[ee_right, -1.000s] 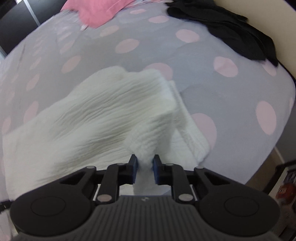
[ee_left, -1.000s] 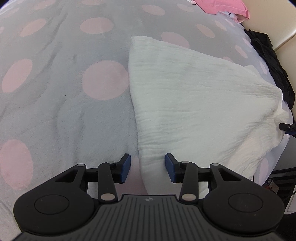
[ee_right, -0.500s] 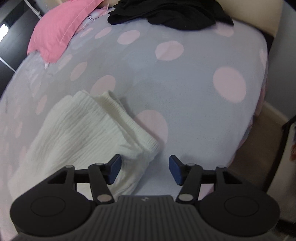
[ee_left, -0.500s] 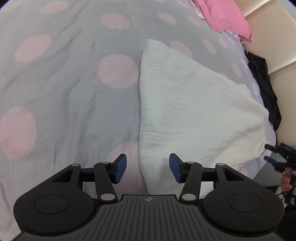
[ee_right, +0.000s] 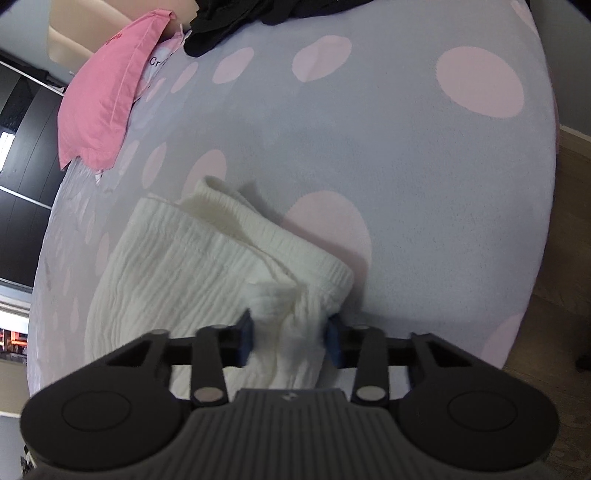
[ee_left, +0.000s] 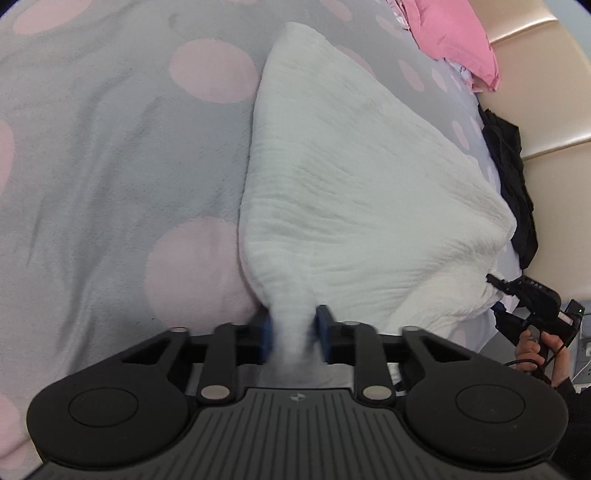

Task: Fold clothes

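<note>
Since half a second ago, both grippers have been brought onto the cloth (ee_left: 362, 192) and closed from their spread state. The left gripper (ee_left: 293, 332) is now clamped on a bunched corner of the white cloth, its blue pads pressed against the gathered fabric. The right gripper (ee_right: 290, 338) is likewise pinched on a bunched corner, with a thick wad of cloth (ee_right: 192, 266) filling the gap between its pads.

The cloth lies folded on the bed (ee_left: 92, 155), which is covered in grey with pink dots, near the bed's right edge in the left wrist view. From the left gripper's hold the fabric is drawn up into a taut fan. In the right wrist view, a ribbed band is seen along the cloth's far side.

A pink garment (ee_right: 107, 88) and a black garment (ee_right: 236, 14) lie toward the far corner of the bed, well apart from the cloth. In the left wrist view, the right gripper (ee_left: 496, 295) is seen at the cloth's right corner, held by a hand (ee_left: 541, 350).
</note>
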### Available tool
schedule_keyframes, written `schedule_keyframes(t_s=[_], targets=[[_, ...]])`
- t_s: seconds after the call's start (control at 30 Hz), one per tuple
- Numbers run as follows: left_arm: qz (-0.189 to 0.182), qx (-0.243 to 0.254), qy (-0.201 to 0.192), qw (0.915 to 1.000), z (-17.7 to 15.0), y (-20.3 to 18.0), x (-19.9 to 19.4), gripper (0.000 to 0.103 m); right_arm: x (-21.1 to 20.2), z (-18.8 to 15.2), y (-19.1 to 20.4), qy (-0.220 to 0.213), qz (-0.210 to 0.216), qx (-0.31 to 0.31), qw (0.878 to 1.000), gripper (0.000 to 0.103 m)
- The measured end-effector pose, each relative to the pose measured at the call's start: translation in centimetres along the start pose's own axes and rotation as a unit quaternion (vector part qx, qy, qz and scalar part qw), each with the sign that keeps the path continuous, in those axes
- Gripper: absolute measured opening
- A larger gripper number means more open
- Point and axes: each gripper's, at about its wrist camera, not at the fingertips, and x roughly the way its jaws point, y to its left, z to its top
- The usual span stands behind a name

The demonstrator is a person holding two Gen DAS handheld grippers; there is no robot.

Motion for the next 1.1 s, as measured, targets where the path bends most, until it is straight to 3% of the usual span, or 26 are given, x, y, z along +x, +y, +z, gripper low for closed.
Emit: schedule_keyframes(t_s=[0.1,0.27,0.43,0.57,0.77,0.93,1.0,1.1], targets=[[-0.016,0.004,-0.014,0.9998,0.6,0.4,-1.6,0.008,-1.0,0.3,1.4,-0.013,0.01,-0.002,1.0,0.021],[-0.066,0.006,-0.073,0.9952,3.1,0.0,-6.8,0.007,-2.6,0.9,3.7,-0.034,0.026,-0.006,0.999,0.02],[-0.12,-0.012,-0.145,0.9821,5.7,-0.2,-14.4,0.007,-6.9,1.4,9.3,-0.061,0.068,-0.017,0.996,0.019],[-0.138,-0.02,-0.19,0.9719,6.7,0.7,-21.6,0.006,-9.9,0.2,15.1,-0.045,0.079,-0.043,0.995,0.019],[-0.099,-0.034,-0.21,0.972,6.7,4.9,-30.6,0.006,-11.1,-4.8,23.0,0.022,0.093,-0.105,0.99,0.02],[-0.04,-0.068,-0.222,0.9718,7.0,10.0,-34.0,0.006,-7.9,-9.5,28.8,0.079,0.096,-0.143,0.982,0.02],[-0.013,-0.068,-0.239,0.9686,7.5,11.5,-35.3,0.006,-6.4,-11.4,31.1,0.088,0.105,-0.159,0.978,0.02],[-0.005,-0.082,-0.274,0.9581,7.8,13.6,-37.8,0.006,-5.2,-13.7,34.0,0.084,0.139,-0.172,0.972,0.02]])
